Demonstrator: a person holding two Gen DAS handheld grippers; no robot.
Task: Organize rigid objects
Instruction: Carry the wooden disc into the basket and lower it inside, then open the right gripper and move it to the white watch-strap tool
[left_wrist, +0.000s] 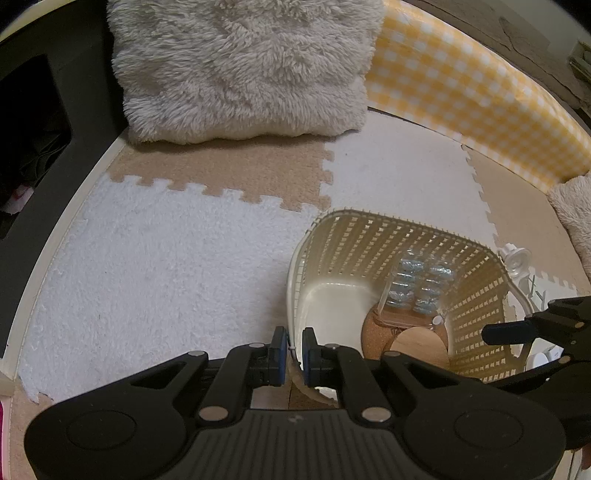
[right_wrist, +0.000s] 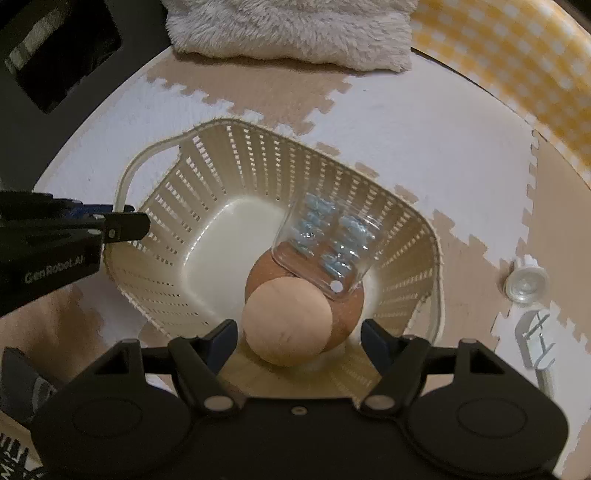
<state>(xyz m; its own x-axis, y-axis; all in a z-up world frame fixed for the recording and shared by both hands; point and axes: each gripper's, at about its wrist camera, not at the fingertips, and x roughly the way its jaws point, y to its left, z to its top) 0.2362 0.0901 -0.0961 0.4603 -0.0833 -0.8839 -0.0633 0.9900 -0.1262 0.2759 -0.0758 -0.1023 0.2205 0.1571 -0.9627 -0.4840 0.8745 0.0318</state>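
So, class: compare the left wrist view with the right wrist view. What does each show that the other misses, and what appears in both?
Only the left wrist view shows the left hand-held gripper pinching the basket rim.

Only the right wrist view shows the right hand-held gripper open, above the pale round disc, and the basket's whole floor.

Both show the cork disc, the clear box of blue pieces, the clear plastic piece on the mat, and the fluffy cushion.

A floor of interlocking beige and white foam mats (right_wrist: 424, 155) carried the cream slatted basket (right_wrist: 207, 177). Beyond the basket lay a fluffy cushion (left_wrist: 240, 70); right of it, a small clear cap (right_wrist: 524, 282) and a white hook (right_wrist: 535, 339).
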